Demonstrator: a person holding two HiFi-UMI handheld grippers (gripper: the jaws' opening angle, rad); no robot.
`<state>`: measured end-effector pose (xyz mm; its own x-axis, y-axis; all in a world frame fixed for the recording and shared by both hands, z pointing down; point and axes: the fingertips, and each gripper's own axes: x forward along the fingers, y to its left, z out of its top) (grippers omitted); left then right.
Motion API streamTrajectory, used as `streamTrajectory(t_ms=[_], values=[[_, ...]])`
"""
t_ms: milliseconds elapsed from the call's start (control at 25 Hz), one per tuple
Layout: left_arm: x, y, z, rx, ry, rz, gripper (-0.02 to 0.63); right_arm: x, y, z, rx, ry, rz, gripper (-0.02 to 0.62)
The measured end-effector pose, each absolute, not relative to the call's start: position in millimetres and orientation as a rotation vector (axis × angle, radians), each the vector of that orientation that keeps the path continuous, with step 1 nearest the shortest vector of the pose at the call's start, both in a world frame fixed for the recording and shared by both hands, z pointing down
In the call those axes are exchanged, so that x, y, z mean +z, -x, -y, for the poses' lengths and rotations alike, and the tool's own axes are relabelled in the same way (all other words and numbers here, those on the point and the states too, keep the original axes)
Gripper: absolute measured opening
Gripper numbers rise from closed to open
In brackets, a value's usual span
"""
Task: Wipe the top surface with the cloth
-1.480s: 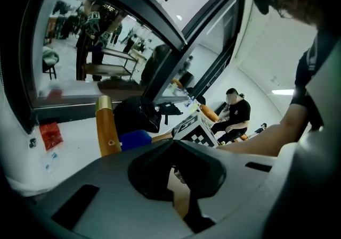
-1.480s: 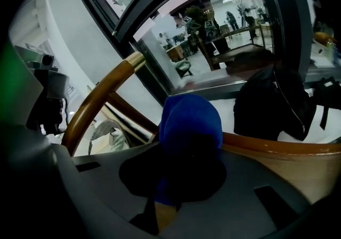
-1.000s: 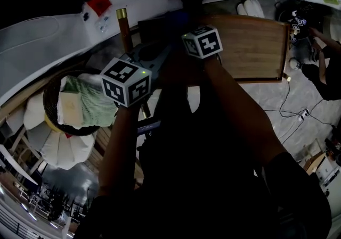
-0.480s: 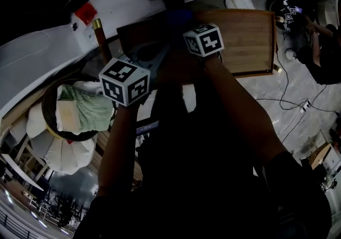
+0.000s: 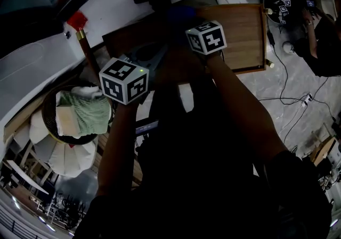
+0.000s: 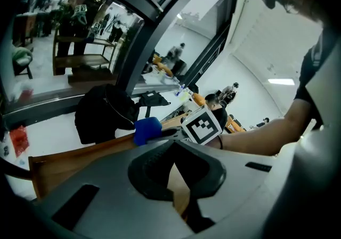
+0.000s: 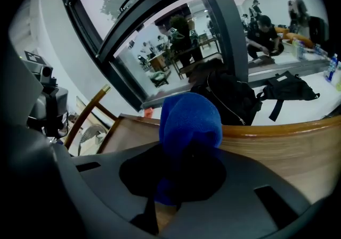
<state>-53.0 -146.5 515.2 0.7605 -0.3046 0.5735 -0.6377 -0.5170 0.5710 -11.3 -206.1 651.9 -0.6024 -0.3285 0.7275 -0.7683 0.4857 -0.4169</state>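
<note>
Cloth (image 7: 190, 121) between fingers of right gripper (image 7: 182, 178), over wooden top (image 7: 301, 153).

Round dark basket (image 5: 49, 121) low left in head view, green towel (image 5: 89, 111) and pale folded item inside. Brass-tipped wooden pole (image 5: 87, 54) just above basket. Red packet (image 5: 78, 19) on white ledge (image 5: 122, 6). Black backpack (image 6: 101, 113) on ledge below dark window frame (image 6: 154, 35). Cables (image 5: 290, 94) across grey floor. Crouching person (image 7: 264, 33) beyond, bottle (image 7: 333, 67) at right edge

The cloth (image 7: 189, 126) is blue, the top surface (image 7: 298, 150) brown with wood grain, the bag (image 7: 229, 99) black.
</note>
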Motion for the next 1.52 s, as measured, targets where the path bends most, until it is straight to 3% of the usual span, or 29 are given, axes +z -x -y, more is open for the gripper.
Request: streamTrajectory(t_ms=[760,1520], values=[[517.8,-65.1,164.8,0.542,-2.170,0.614,0.008,646.9,-129.0,230.5,1.007,-1.015,2.136,0.061],[515.5,-133.7,167.4,0.607,-2.209,0.506,0.008,640.3,-254.2,245.5,1.086,-1.254,2.038,0.061]])
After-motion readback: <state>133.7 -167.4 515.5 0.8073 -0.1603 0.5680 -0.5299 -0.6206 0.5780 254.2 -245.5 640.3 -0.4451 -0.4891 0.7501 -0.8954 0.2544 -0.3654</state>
